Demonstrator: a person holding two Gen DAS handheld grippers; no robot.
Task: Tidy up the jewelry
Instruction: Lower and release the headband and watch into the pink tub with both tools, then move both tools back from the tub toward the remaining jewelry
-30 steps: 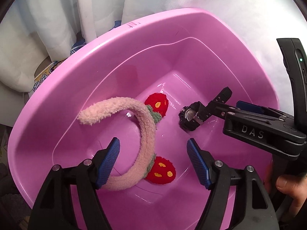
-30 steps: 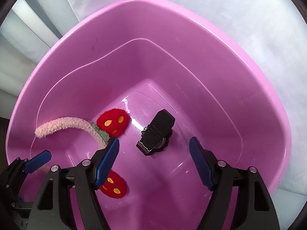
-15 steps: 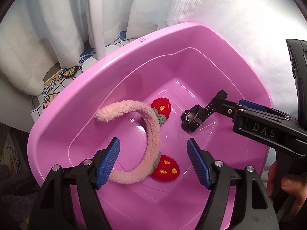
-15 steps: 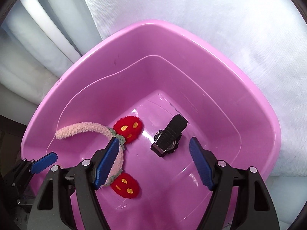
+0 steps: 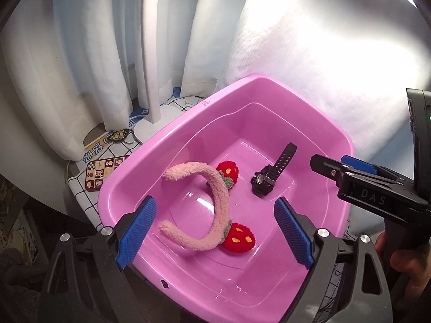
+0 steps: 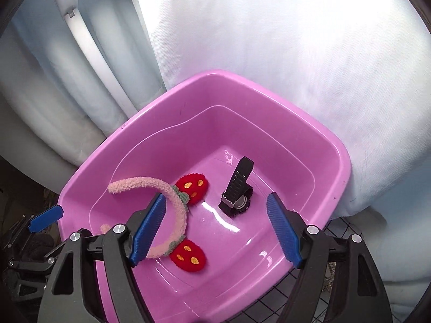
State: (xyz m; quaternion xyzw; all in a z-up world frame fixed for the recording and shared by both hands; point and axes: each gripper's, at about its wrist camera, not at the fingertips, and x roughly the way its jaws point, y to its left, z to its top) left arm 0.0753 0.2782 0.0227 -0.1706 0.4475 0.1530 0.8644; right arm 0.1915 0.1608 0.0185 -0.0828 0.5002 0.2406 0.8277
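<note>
Both grippers I hold angled down above the pink tub [image 5: 317, 113]: left gripper [image 5: 215, 231] spreading wider, right gripper [image 6: 215, 228] open, both empty. Headband [image 5: 215, 196] and watch [image 5: 265, 181] lie inside.
</note>
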